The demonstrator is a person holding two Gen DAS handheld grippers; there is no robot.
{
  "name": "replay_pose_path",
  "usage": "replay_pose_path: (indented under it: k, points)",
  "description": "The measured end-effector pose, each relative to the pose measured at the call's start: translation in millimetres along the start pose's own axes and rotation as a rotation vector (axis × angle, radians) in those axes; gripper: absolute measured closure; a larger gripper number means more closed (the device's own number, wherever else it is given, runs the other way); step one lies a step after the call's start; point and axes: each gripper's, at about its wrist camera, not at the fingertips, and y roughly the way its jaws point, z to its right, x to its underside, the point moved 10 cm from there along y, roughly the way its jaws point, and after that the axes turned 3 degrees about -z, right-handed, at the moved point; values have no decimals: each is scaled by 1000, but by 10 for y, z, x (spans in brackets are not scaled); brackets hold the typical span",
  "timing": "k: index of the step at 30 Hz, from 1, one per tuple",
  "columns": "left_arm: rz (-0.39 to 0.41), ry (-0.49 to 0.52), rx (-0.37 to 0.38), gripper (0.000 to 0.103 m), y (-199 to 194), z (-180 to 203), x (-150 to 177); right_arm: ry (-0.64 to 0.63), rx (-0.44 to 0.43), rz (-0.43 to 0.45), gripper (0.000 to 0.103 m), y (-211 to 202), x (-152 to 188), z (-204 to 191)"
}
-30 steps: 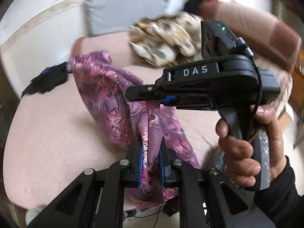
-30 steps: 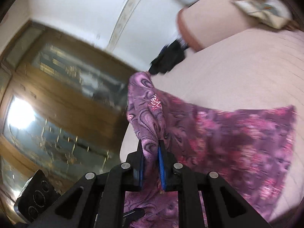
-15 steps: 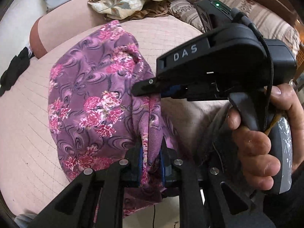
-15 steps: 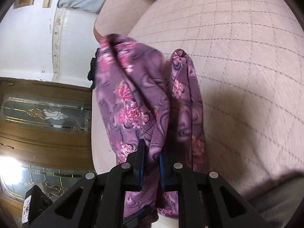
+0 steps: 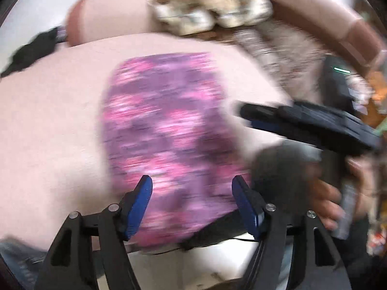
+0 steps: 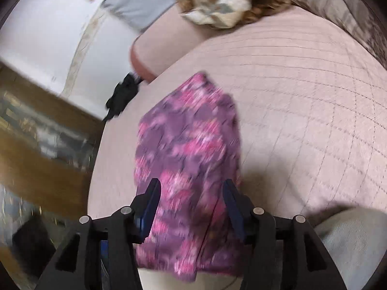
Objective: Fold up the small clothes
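Observation:
A purple and pink floral garment [image 5: 167, 130] lies folded flat on the pink quilted bed [image 5: 48, 120], its near end hanging over the bed's front edge. It also shows in the right wrist view [image 6: 188, 149]. My left gripper [image 5: 192, 188] is open, its blue pads apart above the garment's near end. My right gripper [image 6: 191, 191] is open too, above the same end. The right gripper shows in the left wrist view [image 5: 300, 123] just right of the garment. Both views are motion-blurred.
A heap of cream and brown patterned cloth [image 5: 208, 12] lies at the bed's far side, next to a striped pillow [image 6: 338, 7]. A black item [image 6: 123, 94] hangs at the bed's left edge. A wooden glazed door [image 6: 36, 133] stands at left.
Both grippers were shut on the garment, holding it up bunched. Now both have opened and let go, and the garment lies flat and folded on the bed.

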Motion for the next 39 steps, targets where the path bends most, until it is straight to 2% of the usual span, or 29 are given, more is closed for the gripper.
replay_pose_path:
  k: [1, 2, 4, 5, 7, 8, 10, 11, 12, 13, 14, 15, 16, 18, 19, 20, 22, 26, 27, 29, 31, 33, 35, 37, 39]
  points:
    - [-14, -21, -40, 36, 79, -134, 17, -36, 4, -29, 46, 57, 145, -90]
    - [-24, -40, -56, 36, 135, -266, 41, -57, 13, -46, 52, 86, 227, -101]
    - [-47, -82, -71, 36, 318, -456, 100, -180, 101, -80, 67, 241, 375, -282]
    - [-67, -105, -86, 36, 409, -539, 147, -239, 137, -86, 69, 294, 406, -347]
    - [-80, -136, -84, 36, 501, -629, 308, -298, 154, -115, 72, 413, 490, -339]
    - [-86, -151, -86, 36, 495, -662, 343, -321, 214, -159, 79, 504, 573, -292]
    - [-87, -169, -77, 36, 502, -696, 395, -281, 358, -194, 90, 551, 590, 29]
    - [-89, -171, -75, 36, 494, -700, 427, -248, 382, -201, 92, 539, 612, 128]
    - [-93, -172, -80, 36, 496, -713, 455, -183, 420, -189, 92, 470, 604, 268]
    - [-94, -172, -80, 36, 493, -725, 467, -141, 502, -158, 87, 361, 573, 405]
    - [-92, -177, -71, 36, 473, -728, 467, -123, 550, -142, 84, 286, 564, 474]
    - [-87, -186, -56, 36, 421, -723, 468, -111, 555, -140, 84, 245, 570, 481]
    - [-74, -199, -28, 36, 355, -725, 448, -91, 513, -139, 84, 209, 576, 449]
    - [-35, -225, 41, 36, 261, -723, 338, -95, 386, -121, 74, 145, 514, 281]
    - [-16, -245, 75, 35, 202, -747, 244, -106, 326, -96, 56, 93, 418, 180]
    - [-3, -265, 98, 30, 167, -783, 159, -111, 295, -76, 31, 57, 332, 124]
    - [18, -319, 127, 26, 136, -930, -52, -130, 235, -42, 15, 21, 44, 12]
    - [7, -409, 159, 25, 367, -1229, -481, -101, 154, -47, 15, 311, -583, 8]
    - [2, -431, 168, 25, 450, -1288, -550, -67, 135, -61, 15, 498, -749, 0]
    - [-6, -473, 207, 25, 633, -1381, -692, 6, 101, -119, 15, 773, -916, 223]
    - [-31, -497, 253, 25, 793, -1431, -787, 66, 102, -169, 15, 996, -907, 435]
    - [-50, -517, 336, 25, 963, -1416, -858, 121, 76, -205, 16, 1128, -816, 572]
    - [-61, -539, 392, 25, 1078, -1364, -894, 174, 36, -236, 28, 1213, -784, 661]
    - [-74, -579, 443, 25, 1202, -1330, -913, 176, 6, -233, 34, 1229, -828, 663]
    - [-60, -603, 457, 28, 1238, -1319, -933, 197, -2, -247, 35, 1300, -833, 698]
